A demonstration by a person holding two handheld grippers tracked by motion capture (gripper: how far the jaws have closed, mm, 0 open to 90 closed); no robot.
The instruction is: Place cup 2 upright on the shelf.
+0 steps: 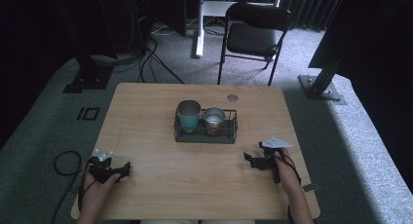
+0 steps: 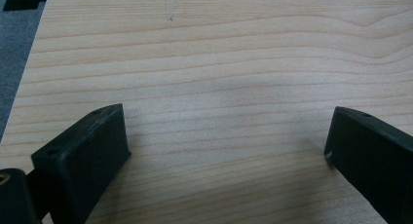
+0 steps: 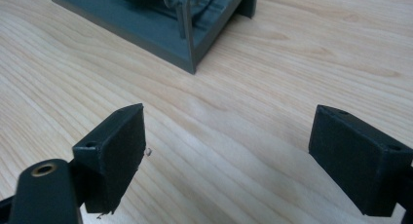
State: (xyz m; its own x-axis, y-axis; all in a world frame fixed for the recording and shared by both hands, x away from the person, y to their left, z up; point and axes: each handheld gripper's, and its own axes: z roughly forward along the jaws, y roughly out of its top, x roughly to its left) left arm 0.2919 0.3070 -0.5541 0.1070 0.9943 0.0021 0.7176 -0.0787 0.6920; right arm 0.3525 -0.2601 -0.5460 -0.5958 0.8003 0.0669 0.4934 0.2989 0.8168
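1. A dark wire basket (image 1: pixel 206 134) sat just above the centre of the high view, on a pale wooden surface (image 1: pixel 160 185).
2. Two metal cups stood upright side by side inside the basket: a taller teal cup (image 1: pixel 189 115) at its left and a shorter steel cup (image 1: pixel 214 119) touching it at the right.
3. The left gripper (image 1: pixel 125 168) lay at the lower left of the high view, held by a hand (image 1: pixel 97 185), well apart from the basket; its fingers (image 2: pixel 83 156) were spread wide over bare wood, grasping nothing.
4. The right gripper (image 1: pixel 247 159) rested at the lower right, near the basket's right end, its fingers (image 3: pixel 114 146) likewise released and empty.
5. In the right gripper view, a corner of the basket (image 3: pixel 185 48) showed at the upper centre, beyond the parted fingers and not touching them.
6. A black folding chair (image 1: pixel 253 36) stood on the grey carpet at the top of the high view.
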